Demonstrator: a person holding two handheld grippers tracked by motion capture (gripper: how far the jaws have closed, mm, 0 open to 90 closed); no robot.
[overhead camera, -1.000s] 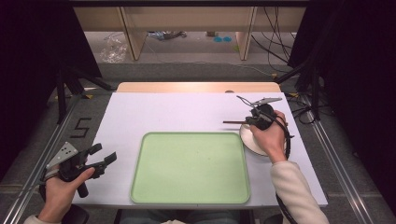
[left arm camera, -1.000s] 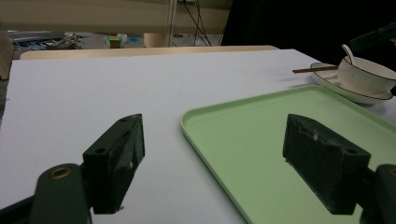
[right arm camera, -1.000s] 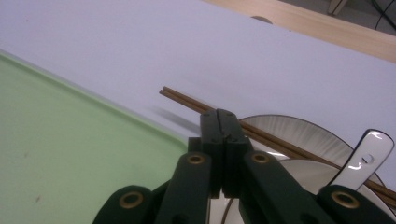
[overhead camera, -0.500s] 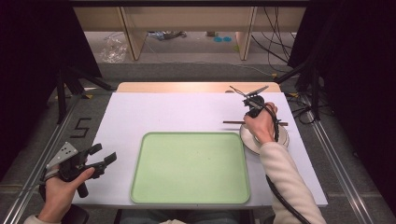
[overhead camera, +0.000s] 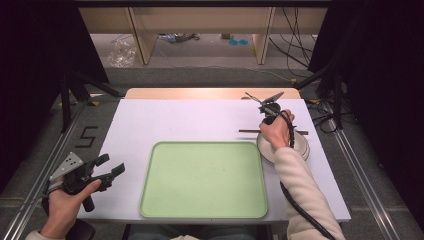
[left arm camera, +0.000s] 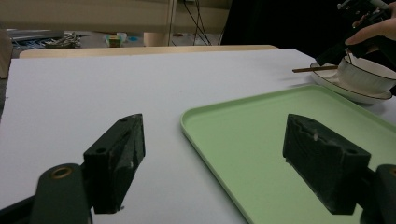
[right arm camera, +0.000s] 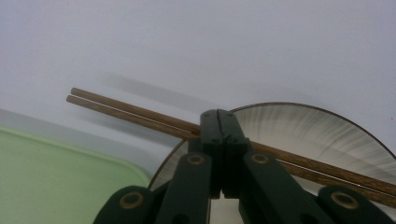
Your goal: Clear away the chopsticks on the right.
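Observation:
A pair of brown chopsticks (overhead camera: 248,131) (right arm camera: 126,112) lies across a white bowl (overhead camera: 299,146) (right arm camera: 308,135) that stands on a plate at the right of the table. My right gripper (overhead camera: 267,121) (right arm camera: 219,115) points down over them, jaws shut flat together, tips at the chopsticks where they cross the bowl's rim; nothing shows between the pads. A pale green tray (overhead camera: 200,180) (left arm camera: 261,126) sits empty in the middle. At the near left corner my left gripper (overhead camera: 112,165) (left arm camera: 215,140) hovers open, aimed across the tray toward the bowl (left arm camera: 364,77).
A white sheet (overhead camera: 190,122) covers the table, with a wooden strip (overhead camera: 200,93) along its far edge. Cables (overhead camera: 325,112) trail beside the right edge. Dark stand legs (overhead camera: 67,95) rise at the far left.
My right hand has moved toward the far side and slightly left and has sunk onto the chopsticks above the bowl. The left gripper has stayed still.

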